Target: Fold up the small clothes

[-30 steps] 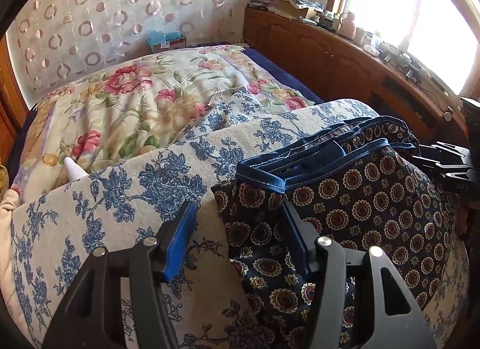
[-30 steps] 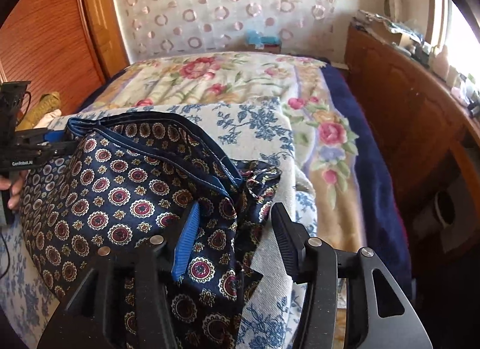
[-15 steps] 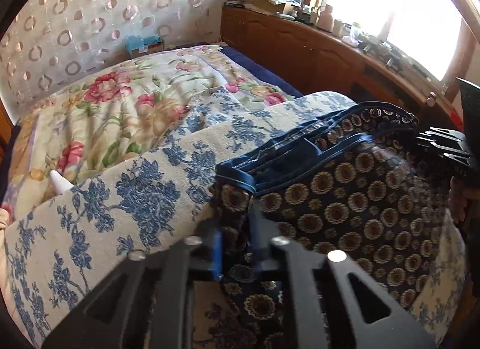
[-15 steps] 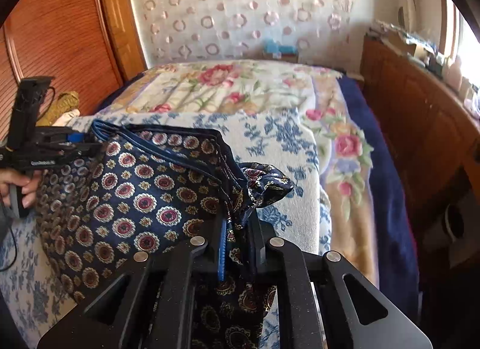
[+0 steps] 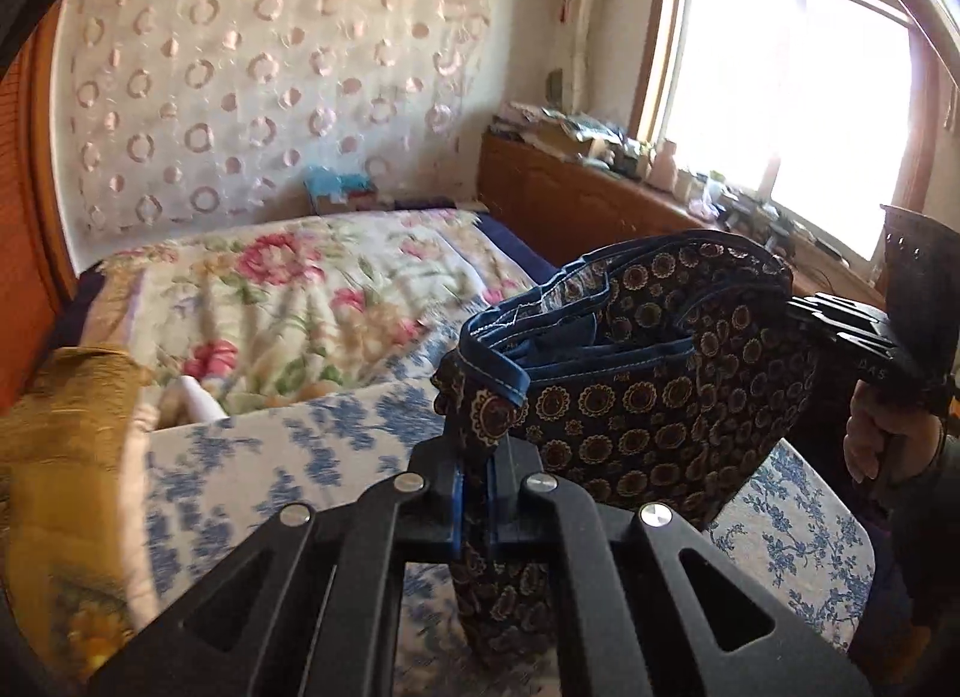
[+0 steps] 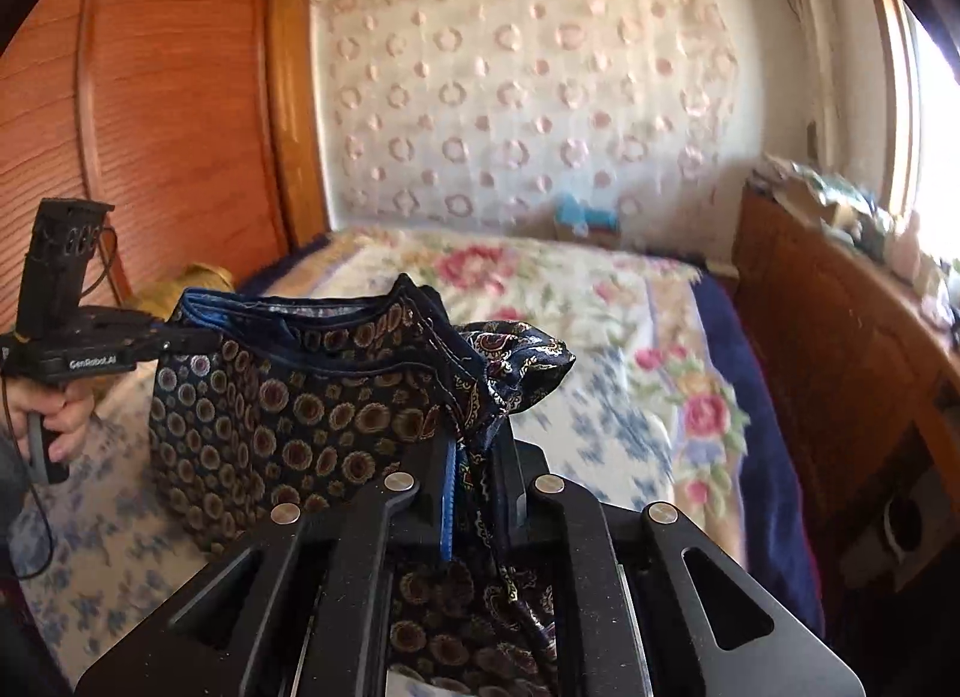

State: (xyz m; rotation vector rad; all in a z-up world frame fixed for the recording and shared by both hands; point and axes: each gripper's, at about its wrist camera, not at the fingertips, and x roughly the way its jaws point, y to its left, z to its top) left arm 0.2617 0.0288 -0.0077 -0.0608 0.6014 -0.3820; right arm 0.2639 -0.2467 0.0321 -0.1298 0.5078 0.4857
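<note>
Navy patterned shorts (image 5: 648,397), lifted off bed (image 5: 288,301): left gripper (image 5: 475,481) & right gripper (image 6: 477,475) both clamped tight on waistband corners, lower part hidden behind grippers.

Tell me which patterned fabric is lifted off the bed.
The dark navy medallion-print garment, held between both hand-held grippers; the blue-flowered cloth and the pink-rose quilt lie flat.

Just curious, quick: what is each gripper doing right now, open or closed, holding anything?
Left gripper: closed on one side of the patterned shorts.
Right gripper: closed on the other side of the shorts.
</note>
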